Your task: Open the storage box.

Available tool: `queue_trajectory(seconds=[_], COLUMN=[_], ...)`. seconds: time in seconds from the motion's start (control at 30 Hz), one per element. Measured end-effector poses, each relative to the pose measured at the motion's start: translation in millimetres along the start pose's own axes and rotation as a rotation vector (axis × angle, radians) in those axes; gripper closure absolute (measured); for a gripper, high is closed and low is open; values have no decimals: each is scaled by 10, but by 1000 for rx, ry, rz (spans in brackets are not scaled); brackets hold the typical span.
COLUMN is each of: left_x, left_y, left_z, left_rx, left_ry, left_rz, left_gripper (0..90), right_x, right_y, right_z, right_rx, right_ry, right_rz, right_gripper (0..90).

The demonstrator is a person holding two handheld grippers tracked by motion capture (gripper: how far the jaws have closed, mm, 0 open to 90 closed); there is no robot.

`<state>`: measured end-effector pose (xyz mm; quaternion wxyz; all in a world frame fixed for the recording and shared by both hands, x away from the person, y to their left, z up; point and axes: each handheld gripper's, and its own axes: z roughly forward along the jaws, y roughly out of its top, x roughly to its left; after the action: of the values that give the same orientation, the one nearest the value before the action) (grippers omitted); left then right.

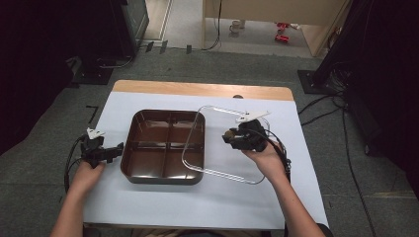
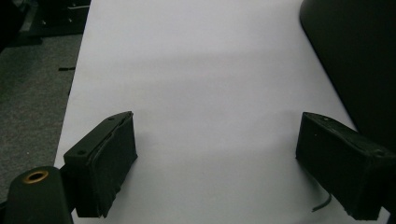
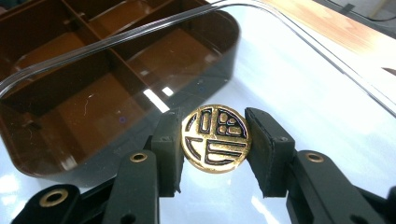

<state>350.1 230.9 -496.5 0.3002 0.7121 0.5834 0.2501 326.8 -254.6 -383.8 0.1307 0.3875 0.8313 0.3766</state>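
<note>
My left gripper: parked on the white sheet just left of the tray, jaws spread wide with nothing but bare sheet between them in the left gripper view; its hand rests on the table.

My right gripper: jaws clamped on the gold knob in the middle of the lid, one pad on each side of the disc (a clean pinch across its width, as far as I can see).

Clear lid: hanging from that knob in my right hand, tilted, sitting mostly to the right of the tray; its left edge overlaps the tray's right-hand compartments.

Brown tray: four compartments, all looking empty, lying flat on the sheet between my two grippers.

Relation that matters: the tray lies to the left of the jaws holding the lid, so I judge the lid has to travel left until its outline matches the tray's rim.

Long axis: the lid looks turned slightly off the tray's sides from above, so I expect a small twist of the wrist will be needed before lowering.

Nearer hand: the right does the carrying; the left is just beside the tray's left wall and could steady it.

Far edge: bare wood strip of the table beyond the sheet.
</note>
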Motion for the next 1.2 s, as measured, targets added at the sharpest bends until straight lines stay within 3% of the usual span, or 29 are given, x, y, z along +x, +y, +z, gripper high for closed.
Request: queue_trajectory(seconds=[0.37, 0.57, 0.63, 0.83, 1.03, 1.2], left_x=[0, 0, 0, 0, 0, 0], left_y=[0, 0, 0, 0, 0, 0], left_z=[0, 0, 0, 0, 0, 0], left_rx=[0, 0, 0, 0, 0, 0], left_ry=[0, 0, 0, 0, 0, 0], left_rz=[0, 0, 0, 0, 0, 0], left_gripper=[121, 121, 121, 121, 121, 121], right_x=[-264, -474, -606, -820, -945, -1069], right_y=[-182, -317, -390, -491, -528, -552], right_z=[-137, -152, -132, -40, 102, 239], right_rx=[1, 11, 21, 35, 56, 65], right_ry=[-47, -90, -114, -156, -199, -223], right_rz=[65, 104, 127, 182, 176, 198], right_gripper=[587, 587, 587, 587, 587, 587])
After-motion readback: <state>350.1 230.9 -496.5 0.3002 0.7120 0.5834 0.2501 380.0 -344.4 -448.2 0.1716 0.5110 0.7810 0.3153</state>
